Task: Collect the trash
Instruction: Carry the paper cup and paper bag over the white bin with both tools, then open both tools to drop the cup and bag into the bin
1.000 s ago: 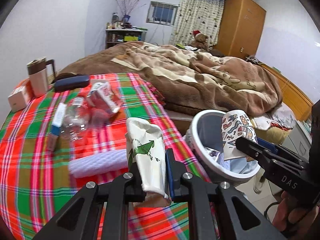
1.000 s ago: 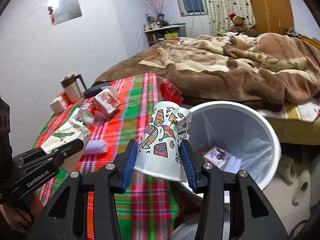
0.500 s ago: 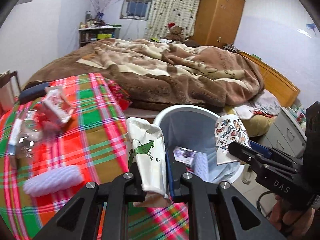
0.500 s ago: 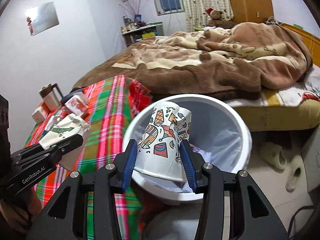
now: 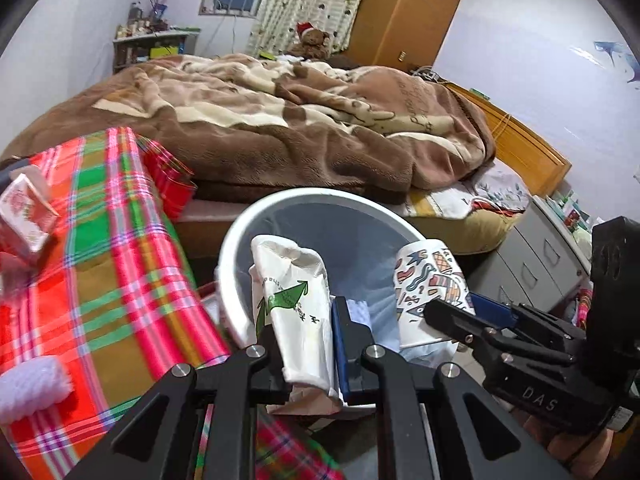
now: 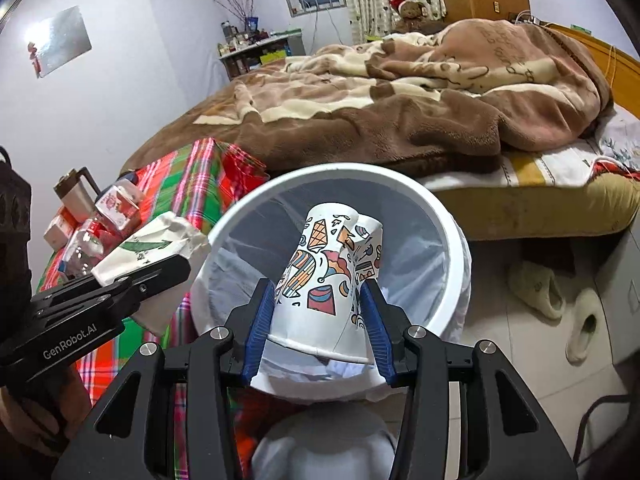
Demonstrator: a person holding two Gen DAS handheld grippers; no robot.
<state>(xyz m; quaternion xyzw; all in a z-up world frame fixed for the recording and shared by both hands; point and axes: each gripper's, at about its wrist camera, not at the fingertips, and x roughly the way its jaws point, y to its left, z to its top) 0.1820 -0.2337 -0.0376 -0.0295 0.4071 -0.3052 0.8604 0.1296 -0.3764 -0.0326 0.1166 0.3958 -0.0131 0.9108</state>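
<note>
Nearest the lens in the right wrist view, low in the frame, the right gripper (image 6: 322,312) has its blue-padded fingers (image 6: 260,320) clenched on a patterned paper cup (image 6: 328,272), held upside down with its rim toward the camera and its long axis pointing up the frame, away from the lens. The cup sits directly in front of the mouth of the white bin (image 6: 448,216) at frame centre, so a drop looks to need only a release. At the left edge of the same view, the left gripper (image 6: 132,280) grasps a crumpled white cup with a green arrow (image 6: 148,248), which lies just beside the bin's left rim, seemingly not yet over the opening. In the left wrist view that cup (image 5: 292,312) stands upright between the clamped fingers (image 5: 340,332) at lower centre, overlapping the bin's near-left rim (image 5: 232,264); the right hand's cup (image 5: 428,280) is farther right. The right hand appears better placed over the opening. Beyond, on the plaid-clothed desk (image 5: 100,240) at left, lie a red-and-white carton (image 5: 26,208) and a white foam piece (image 5: 32,384). Farthest back is a bed with a brown blanket (image 5: 300,120).
</note>
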